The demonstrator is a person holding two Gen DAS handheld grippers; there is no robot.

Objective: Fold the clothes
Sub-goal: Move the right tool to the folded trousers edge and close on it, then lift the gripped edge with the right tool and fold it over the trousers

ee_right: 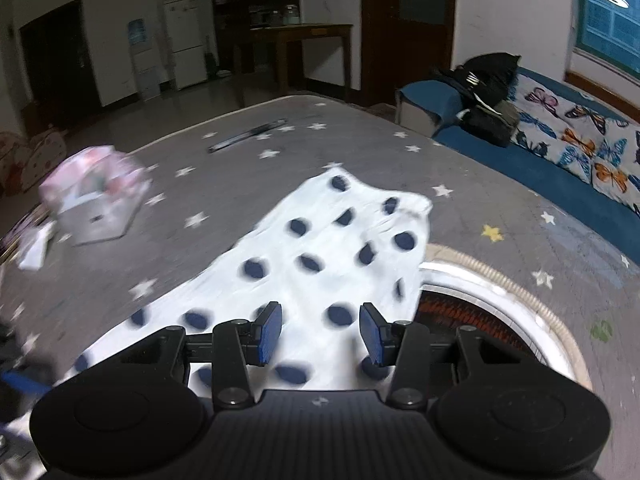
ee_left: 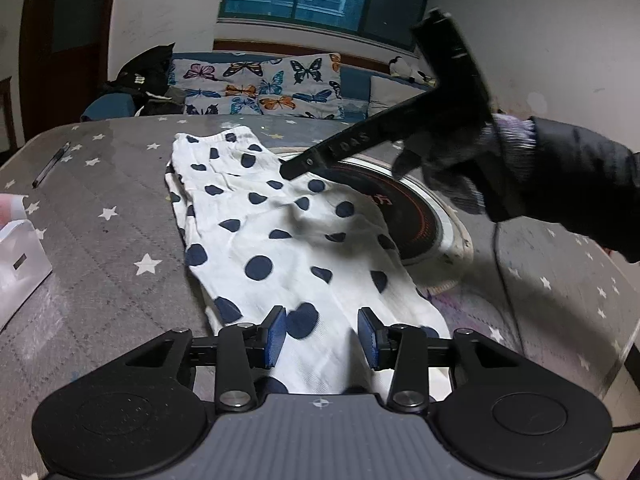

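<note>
A white garment with navy dots (ee_left: 280,240) lies flat and lengthwise on the grey star-patterned table cover (ee_left: 120,216). My left gripper (ee_left: 322,336) hovers over its near end, blue pads apart, with the cloth lying under the gap and not pinched. A gloved hand (ee_left: 452,160) holds my right gripper (ee_left: 296,166) over the far right part of the garment, seen side-on. In the blurred right wrist view, the right gripper (ee_right: 320,332) stands open above the dotted garment (ee_right: 320,248), nothing between its pads.
A round heater disc with a white rim (ee_left: 424,220) (ee_right: 492,300) sits in the table, partly under the garment's right edge. A pen (ee_left: 50,164) and a white box (ee_left: 16,264) lie at the left. A sofa with a butterfly cushion (ee_left: 260,88) stands behind.
</note>
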